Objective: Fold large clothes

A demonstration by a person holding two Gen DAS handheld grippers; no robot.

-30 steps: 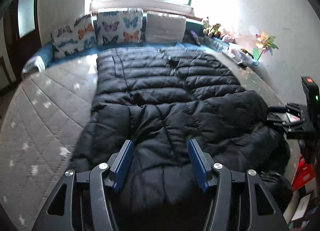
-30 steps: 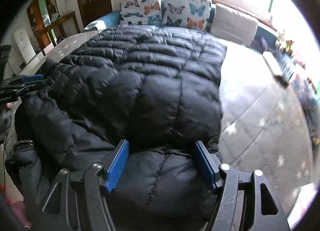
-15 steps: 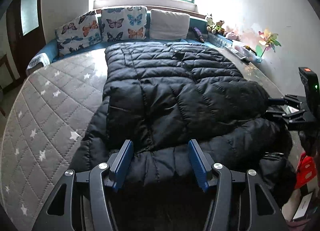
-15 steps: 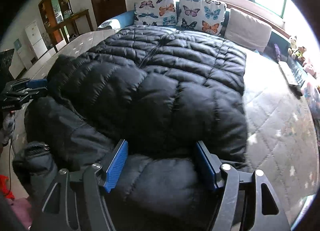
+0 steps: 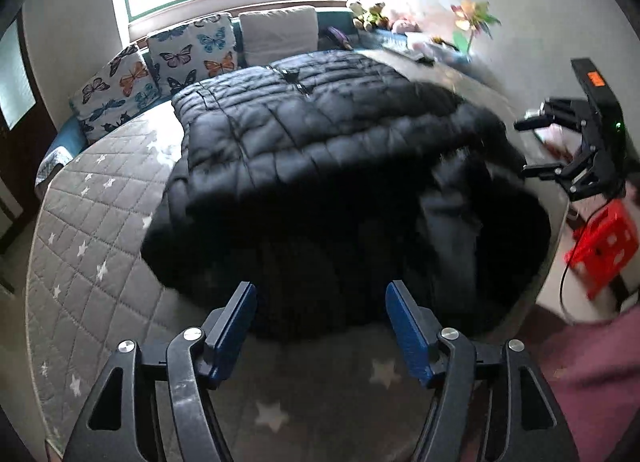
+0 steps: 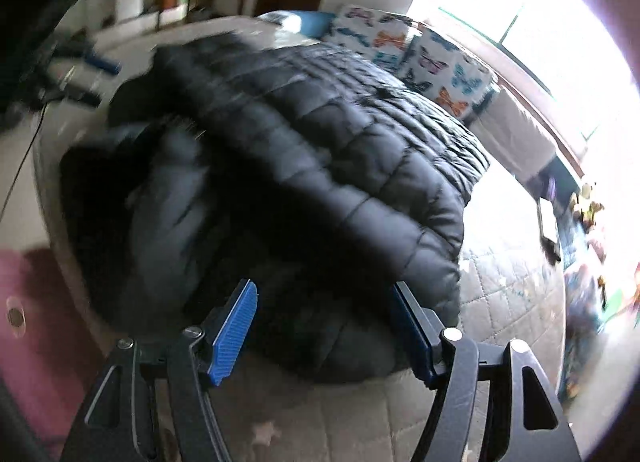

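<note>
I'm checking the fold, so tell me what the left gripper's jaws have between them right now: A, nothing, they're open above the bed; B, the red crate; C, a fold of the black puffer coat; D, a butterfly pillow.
A: the left gripper has its jaws spread with only the grey star-quilted bed cover and the near edge of the black puffer coat seen past them.

One black quilted puffer coat (image 5: 320, 149), two butterfly-print cushions (image 5: 192, 53) (both patterned alike), one plain white cushion (image 5: 280, 31), one red plastic crate (image 5: 604, 246).
</note>
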